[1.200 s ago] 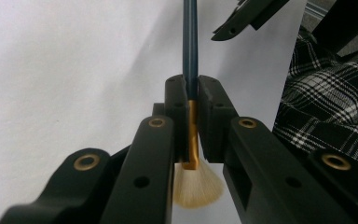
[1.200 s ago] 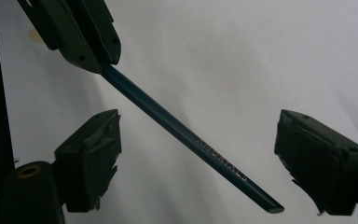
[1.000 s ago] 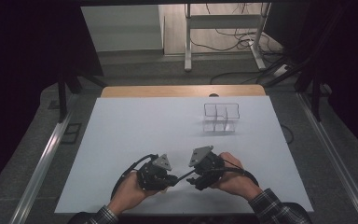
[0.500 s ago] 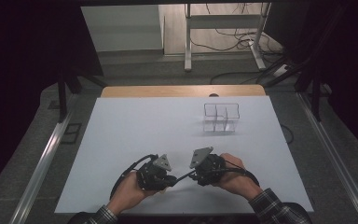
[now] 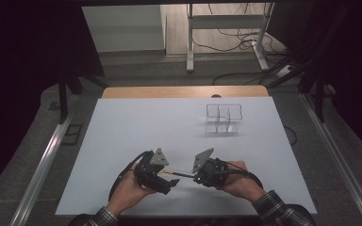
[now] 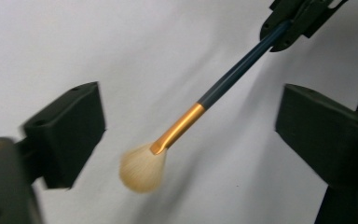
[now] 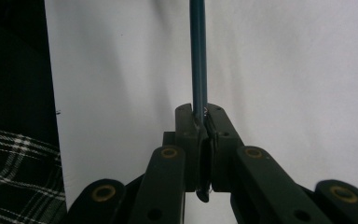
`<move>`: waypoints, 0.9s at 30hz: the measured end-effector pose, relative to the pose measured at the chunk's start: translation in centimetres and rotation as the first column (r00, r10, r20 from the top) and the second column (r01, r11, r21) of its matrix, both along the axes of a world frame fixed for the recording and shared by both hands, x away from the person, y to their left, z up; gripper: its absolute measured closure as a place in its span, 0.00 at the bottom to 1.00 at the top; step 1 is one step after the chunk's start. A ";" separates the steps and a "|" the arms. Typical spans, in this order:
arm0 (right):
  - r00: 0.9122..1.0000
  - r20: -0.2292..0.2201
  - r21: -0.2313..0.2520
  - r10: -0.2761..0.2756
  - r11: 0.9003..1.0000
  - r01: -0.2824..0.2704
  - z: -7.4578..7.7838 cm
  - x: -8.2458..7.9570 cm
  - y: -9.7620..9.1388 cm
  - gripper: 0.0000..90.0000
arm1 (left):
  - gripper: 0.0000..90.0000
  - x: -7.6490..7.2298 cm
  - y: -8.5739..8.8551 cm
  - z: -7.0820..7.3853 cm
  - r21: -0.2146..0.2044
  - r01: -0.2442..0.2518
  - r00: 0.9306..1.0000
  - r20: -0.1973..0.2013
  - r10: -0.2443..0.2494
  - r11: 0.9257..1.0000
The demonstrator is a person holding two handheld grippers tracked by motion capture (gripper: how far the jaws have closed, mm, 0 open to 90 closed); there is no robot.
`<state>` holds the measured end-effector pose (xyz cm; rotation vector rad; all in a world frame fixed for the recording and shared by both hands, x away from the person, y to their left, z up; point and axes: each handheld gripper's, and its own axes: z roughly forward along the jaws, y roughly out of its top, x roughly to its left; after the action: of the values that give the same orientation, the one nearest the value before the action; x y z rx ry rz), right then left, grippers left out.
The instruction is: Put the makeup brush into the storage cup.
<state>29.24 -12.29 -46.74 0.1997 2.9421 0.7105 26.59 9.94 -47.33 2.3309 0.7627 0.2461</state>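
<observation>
A: While the brush (image 6: 186, 126) hangs just above the table (image 5: 136, 132) near its front edge, who has it?

B: The right gripper (image 7: 200, 116), jaws having just closed on the handle's end. The left gripper (image 6: 186, 140) has just spread wide around the bristles, touching nothing.

A: So the handover looks done?

B: I'd say so. The clear organizer (image 5: 224, 117) stands well apart, likely next.

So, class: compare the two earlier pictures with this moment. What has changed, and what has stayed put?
The brush has passed between hands: the right gripper has just closed on its dark handle, while the left gripper has just opened, its jaws clear of the bristles. Both hands and the clear organiser kept their places.
</observation>
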 end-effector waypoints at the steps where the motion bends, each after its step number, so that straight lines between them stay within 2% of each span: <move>1: 1.000 -0.003 0.002 -0.001 1.000 0.001 0.0 0.0 0.0 0.95 | 0.06 0.0 0.1 0.0 0.003 -0.004 1.000 0.004 0.004 1.000; 2: 1.000 0.002 0.004 -0.009 1.000 0.009 0.0 0.0 -0.1 0.95 | 0.04 0.1 0.2 0.1 0.015 -0.001 1.000 0.007 0.001 1.000; 3: 1.000 -0.003 0.010 -0.011 1.000 0.011 0.0 0.0 -0.1 0.95 | 0.04 0.1 0.3 0.1 -0.002 -0.016 1.000 0.008 0.016 1.000; 4: 1.000 0.001 0.013 -0.017 1.000 0.017 0.0 0.1 -0.2 0.95 | 0.04 0.1 0.5 0.2 0.005 -0.010 1.000 0.007 0.010 1.000; 6: 1.000 -0.001 0.019 -0.028 0.999 0.028 0.1 0.2 -0.3 0.95 | 0.03 0.2 0.8 0.2 -0.012 -0.031 0.999 0.010 0.032 0.999; 11: 0.997 0.002 0.034 -0.071 0.997 0.071 0.1 0.3 -0.7 0.95 | 0.03 0.5 1.7 0.0 -0.024 -0.070 0.998 0.004 0.070 0.997; 15: 0.995 0.010 0.035 -0.102 0.994 0.101 0.2 0.4 -0.9 0.95 | 0.02 0.5 2.0 -0.1 -0.036 -0.084 0.996 0.021 0.085 0.996; 18: 0.991 0.018 0.036 -0.129 0.991 0.129 0.2 0.6 -1.2 0.95 | 0.02 0.6 2.3 -0.2 -0.038 -0.080 0.996 0.031 0.081 0.996; 20: 0.989 0.024 0.043 -0.149 0.988 0.148 0.3 0.7 -1.5 0.95 | 0.02 0.6 2.4 -0.3 -0.019 -0.084 0.996 0.041 0.085 0.996; 23: 0.982 0.038 0.060 -0.187 0.981 0.185 0.4 0.8 -1.9 0.95 | 0.02 0.8 2.8 -0.4 -0.037 -0.091 0.995 0.041 0.092 0.995; 27: 0.975 0.054 0.077 -0.217 0.974 0.212 0.6 1.0 -2.3 0.95 | 0.00 1.1 3.4 -0.4 -0.051 -0.141 0.989 0.031 0.142 0.989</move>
<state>30.22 -14.55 -46.13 0.4845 2.7820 0.7729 27.72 13.30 -47.74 2.2243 0.9084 0.3256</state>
